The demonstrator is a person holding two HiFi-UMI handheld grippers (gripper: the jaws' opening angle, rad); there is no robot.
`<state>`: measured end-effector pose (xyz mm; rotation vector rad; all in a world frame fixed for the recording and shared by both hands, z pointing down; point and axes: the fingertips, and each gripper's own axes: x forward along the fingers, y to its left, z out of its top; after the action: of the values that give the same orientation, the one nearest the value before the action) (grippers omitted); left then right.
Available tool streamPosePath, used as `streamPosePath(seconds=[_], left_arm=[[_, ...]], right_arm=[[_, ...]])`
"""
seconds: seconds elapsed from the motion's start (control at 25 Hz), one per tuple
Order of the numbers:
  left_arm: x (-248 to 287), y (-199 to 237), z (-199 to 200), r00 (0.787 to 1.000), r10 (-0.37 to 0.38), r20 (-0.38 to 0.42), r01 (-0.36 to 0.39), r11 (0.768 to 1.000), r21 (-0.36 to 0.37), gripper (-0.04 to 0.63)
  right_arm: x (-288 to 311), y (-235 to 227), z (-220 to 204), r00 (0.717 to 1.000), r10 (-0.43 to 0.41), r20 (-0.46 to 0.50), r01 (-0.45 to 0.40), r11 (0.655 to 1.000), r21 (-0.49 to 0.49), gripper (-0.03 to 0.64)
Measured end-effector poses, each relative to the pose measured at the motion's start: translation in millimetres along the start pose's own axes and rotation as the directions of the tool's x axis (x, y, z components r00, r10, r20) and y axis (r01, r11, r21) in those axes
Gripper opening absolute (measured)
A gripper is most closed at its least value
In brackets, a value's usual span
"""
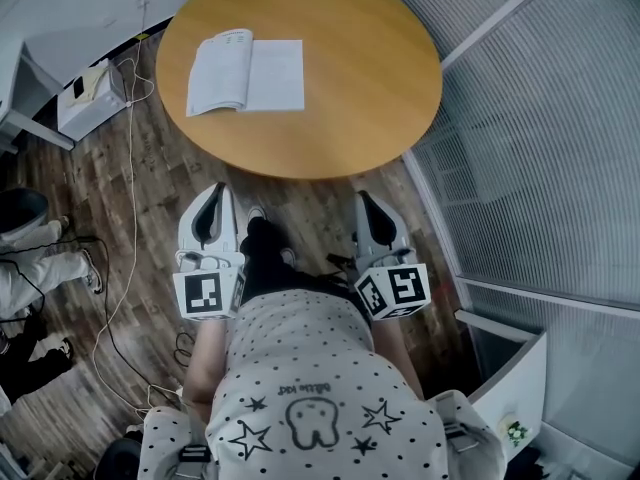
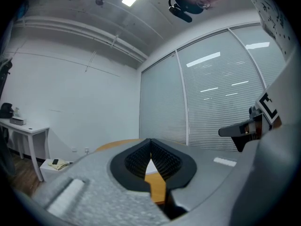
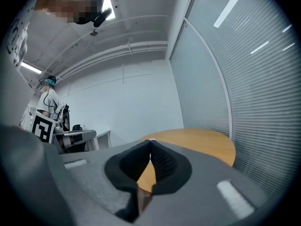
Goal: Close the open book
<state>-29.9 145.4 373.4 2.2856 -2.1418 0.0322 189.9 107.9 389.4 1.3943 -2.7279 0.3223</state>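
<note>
Left tool (image 2: 150, 144) and right tool (image 3: 150, 144) pinched together — empty, open book (image 1: 246, 72) print unreadable

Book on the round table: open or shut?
Open. The book lies flat on the table, two pages spread either side of the centre fold.

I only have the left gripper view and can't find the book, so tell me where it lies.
Observer: The open book lies flat on the left half of the round table, ahead of the left gripper.
Operator: Report the right gripper.
Observer: The right gripper is shut with nothing between its jaws. It is short of the table's near edge.
Operator: Give me the spine's direction.
Observer: In the head view, the spine runs roughly straight away from the person, with one page on each side.
</note>
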Motion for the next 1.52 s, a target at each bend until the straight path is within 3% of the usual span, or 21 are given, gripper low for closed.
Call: streamPosePath(seconds=[0.52, 1.2, 1.52], left_arm=[[55.5, 19.6, -9.9, 1.000, -0.013, -0.020, 0.012, 1.000, -0.028, 0.011], [165.9, 111.0, -1.2, 0.998, -0.037, -0.057, 0.035, 0.999, -0.034, 0.009], [187.2, 140.4, -16.4, 0.992, -0.104, -0.072, 0.096, 0.989, -0.112, 0.009]], right_arm=[[47.7, -16.6, 4.1, 1.000, -0.015, -0.023, 0.016, 1.000, 0.005, 0.003], [180.5, -16.1, 49.6, 0.999, -0.042, -0.016, 0.042, 0.999, -0.014, 0.005], [208.8, -13.5, 42.1, 0.996, -0.082, -0.034, 0.082, 0.997, -0.005, 0.004]])
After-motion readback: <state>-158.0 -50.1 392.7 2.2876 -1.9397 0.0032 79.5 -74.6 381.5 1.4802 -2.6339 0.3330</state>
